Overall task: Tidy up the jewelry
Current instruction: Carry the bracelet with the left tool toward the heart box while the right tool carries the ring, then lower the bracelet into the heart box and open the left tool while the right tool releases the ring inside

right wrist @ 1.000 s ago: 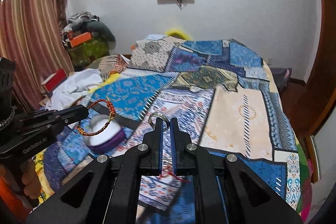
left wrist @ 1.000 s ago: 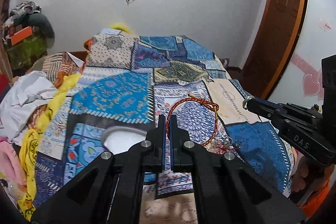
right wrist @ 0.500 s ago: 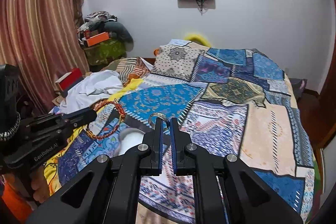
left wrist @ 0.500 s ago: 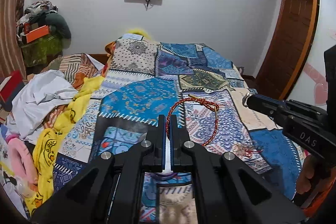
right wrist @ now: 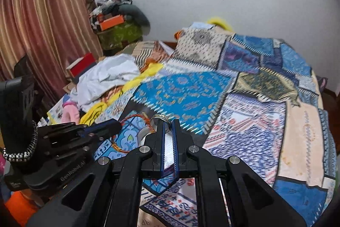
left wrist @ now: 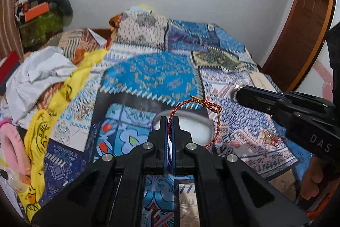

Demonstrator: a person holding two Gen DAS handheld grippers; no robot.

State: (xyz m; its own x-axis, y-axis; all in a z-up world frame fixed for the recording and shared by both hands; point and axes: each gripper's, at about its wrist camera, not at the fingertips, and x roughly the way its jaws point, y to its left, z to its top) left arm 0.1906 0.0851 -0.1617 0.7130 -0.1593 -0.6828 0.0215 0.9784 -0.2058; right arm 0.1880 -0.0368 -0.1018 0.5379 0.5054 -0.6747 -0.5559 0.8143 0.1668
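Observation:
My left gripper (left wrist: 169, 120) is shut on a red and gold braided cord bracelet (left wrist: 214, 120), which loops out to the right above a round white box with a purple wall (left wrist: 191, 124) on the patchwork bedspread. My right gripper (right wrist: 167, 122) is shut on a silver patterned ring (right wrist: 160, 118). In the left wrist view the right gripper (left wrist: 238, 93) comes in from the right with the ring (left wrist: 235, 92) at its tip, just right of the box. In the right wrist view the left gripper (right wrist: 118, 126) holds the bracelet (right wrist: 136, 117) at the left.
A small heap of red thread and gold jewelry (left wrist: 268, 137) lies on the bedspread to the right of the box. Crumpled white and yellow clothes (left wrist: 42, 78) are piled along the bed's left side. A wooden door (left wrist: 301, 24) is at the right.
Both grippers have moved down and forward over the white box, which now lies just beyond the left fingertips. The bracelet and the ring stay clamped.

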